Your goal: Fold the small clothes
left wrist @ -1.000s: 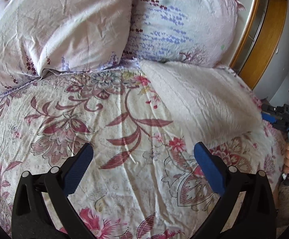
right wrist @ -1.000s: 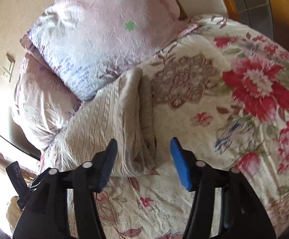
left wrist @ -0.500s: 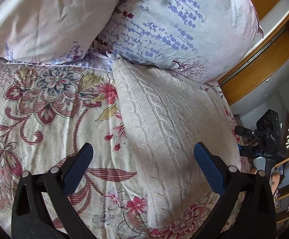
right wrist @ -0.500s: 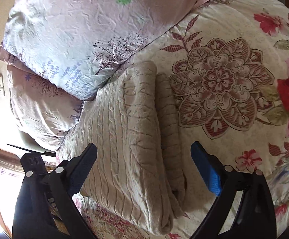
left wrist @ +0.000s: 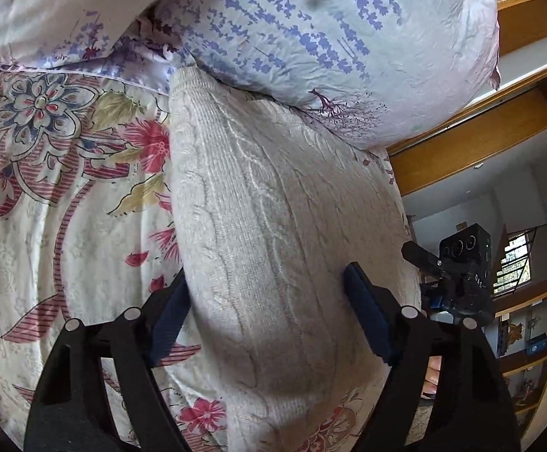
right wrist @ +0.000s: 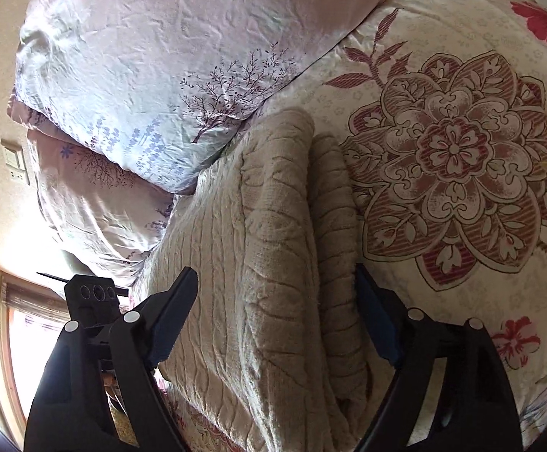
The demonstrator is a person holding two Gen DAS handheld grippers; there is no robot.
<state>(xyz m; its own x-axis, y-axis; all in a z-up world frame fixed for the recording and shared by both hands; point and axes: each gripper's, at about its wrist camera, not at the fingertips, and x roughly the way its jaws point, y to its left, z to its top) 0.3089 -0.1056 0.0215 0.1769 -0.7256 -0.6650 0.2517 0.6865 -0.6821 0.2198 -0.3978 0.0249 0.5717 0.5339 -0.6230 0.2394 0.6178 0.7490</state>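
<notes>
1. Knitwear: a cream cable-knit sweater (left wrist: pixel 273 233) lies folded on the floral bedspread (left wrist: pixel 58 226), its far end tucked against the lavender-print pillow (left wrist: pixel 330 37).
2. In the right wrist view the same sweater (right wrist: pixel 273 263) looks beige, with a folded strip running along its right edge beside the large maroon flower printed on the bedspread (right wrist: pixel 458 150).
3. The left gripper (left wrist: pixel 265 293) straddles the near part of the sweater; its blue pads sit either side of the fabric, the left pad at the folded edge and the right pad (left wrist: pixel 367 316) on top of the knit.
4. Its jaws have just been closing, with the sweater between them, yet they stand wide and I cannot tell that they pinch the cloth.
5. The right gripper (right wrist: pixel 277 301) likewise spans the sweater from the opposite side, its left pad (right wrist: pixel 171 316) over the flat knit and the right one beside the folded strip.
6. These jaws too have just been closing around the sweater, and remain well apart without a visible pinch.
7. Each wrist view catches the other gripper's black camera body at the bed's edge, at the right of the left wrist view and at the lower left of the right wrist view.
8. A second pinkish pillow (right wrist: pixel 96 203) lies under the first, near a wall switch (right wrist: pixel 15 162).
</notes>
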